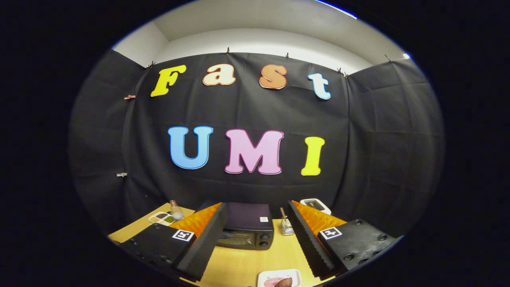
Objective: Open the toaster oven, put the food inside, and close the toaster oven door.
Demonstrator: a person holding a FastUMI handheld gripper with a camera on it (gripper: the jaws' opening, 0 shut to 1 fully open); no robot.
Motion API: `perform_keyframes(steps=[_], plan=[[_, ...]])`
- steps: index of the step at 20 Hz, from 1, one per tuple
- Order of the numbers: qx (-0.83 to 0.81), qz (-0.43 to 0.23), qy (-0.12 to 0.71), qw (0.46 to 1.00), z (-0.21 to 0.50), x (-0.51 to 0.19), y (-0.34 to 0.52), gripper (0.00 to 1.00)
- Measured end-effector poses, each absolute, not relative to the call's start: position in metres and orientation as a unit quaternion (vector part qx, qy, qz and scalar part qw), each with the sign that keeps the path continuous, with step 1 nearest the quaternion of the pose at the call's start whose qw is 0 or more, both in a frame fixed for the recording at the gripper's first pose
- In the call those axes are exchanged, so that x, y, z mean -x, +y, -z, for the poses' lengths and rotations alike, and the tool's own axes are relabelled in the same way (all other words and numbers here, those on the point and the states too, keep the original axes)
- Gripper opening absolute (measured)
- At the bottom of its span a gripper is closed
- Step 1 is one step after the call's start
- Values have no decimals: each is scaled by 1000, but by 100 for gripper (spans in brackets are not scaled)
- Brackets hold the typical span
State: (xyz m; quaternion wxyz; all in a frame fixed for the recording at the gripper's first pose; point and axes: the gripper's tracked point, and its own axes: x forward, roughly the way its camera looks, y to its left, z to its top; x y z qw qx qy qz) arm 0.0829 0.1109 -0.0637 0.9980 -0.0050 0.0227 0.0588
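Pale wooden tabletop (243, 265); boxy black metal toaster oven (248, 230) sits beyond the fingers, its glass door shut — opening step not yet begun, I judge. Gripper (255, 243) spread wide, holding nothing; ribbed black foam pads (305, 239). White tray of pinkish food (278, 278) lies nearest. Next: reach forward for the door's top edge.

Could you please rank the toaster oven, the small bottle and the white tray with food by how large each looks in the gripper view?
1. Toaster oven, beyond the open gripper, door closed.
2. White tray with food, between the fingers; it is partly cut off and nearer the camera, so its rank is unsure.
3. Small bottle, clearly smallest.
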Motion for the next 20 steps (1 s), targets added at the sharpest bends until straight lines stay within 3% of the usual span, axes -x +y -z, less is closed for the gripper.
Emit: perform_keyframes(steps=[12, 20], plan=[[-44, -76, 194, 977, 263, -202, 211, 99], [-27, -57, 230, 971, 326, -246, 227, 99]])
